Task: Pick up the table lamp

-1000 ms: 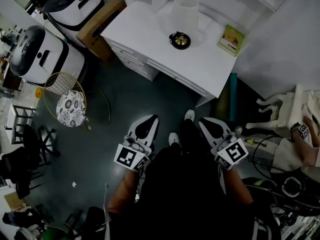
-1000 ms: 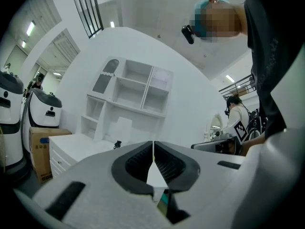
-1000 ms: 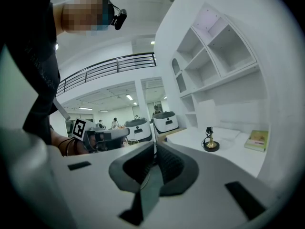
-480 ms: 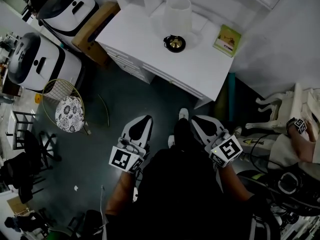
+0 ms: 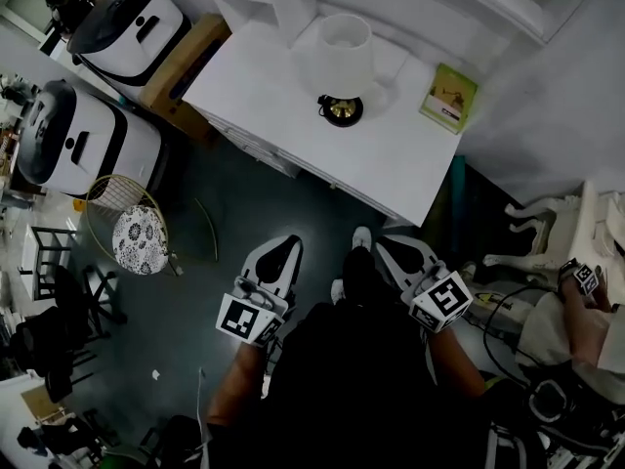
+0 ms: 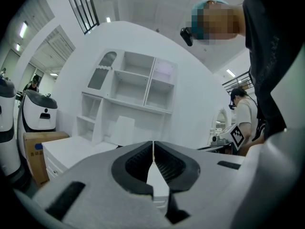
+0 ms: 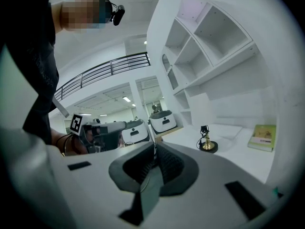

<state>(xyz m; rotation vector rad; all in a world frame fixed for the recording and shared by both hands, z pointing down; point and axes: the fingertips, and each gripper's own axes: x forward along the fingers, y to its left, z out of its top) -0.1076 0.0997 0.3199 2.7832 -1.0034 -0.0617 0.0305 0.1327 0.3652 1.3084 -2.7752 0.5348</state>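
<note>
— Where's the lamp?

— The lamp (image 5: pixel 342 66) stands upright on the white desk (image 5: pixel 264 81), towards the back, with its gold base on the top and its white shade above. A green book (image 5: pixel 448 97) lies to its right, apart from it.

— And the tongs?

— Both are low over the dark floor (image 5: pixel 254 203) in front of the desk, well short of the lamp. The left gripper (image 5: pixel 281 245) has its jaws pressed together with nothing between them. The right gripper (image 5: pixel 395 247) is the same, closed and empty. In its own view, the lamp sits off to the right of the jaws.
</note>
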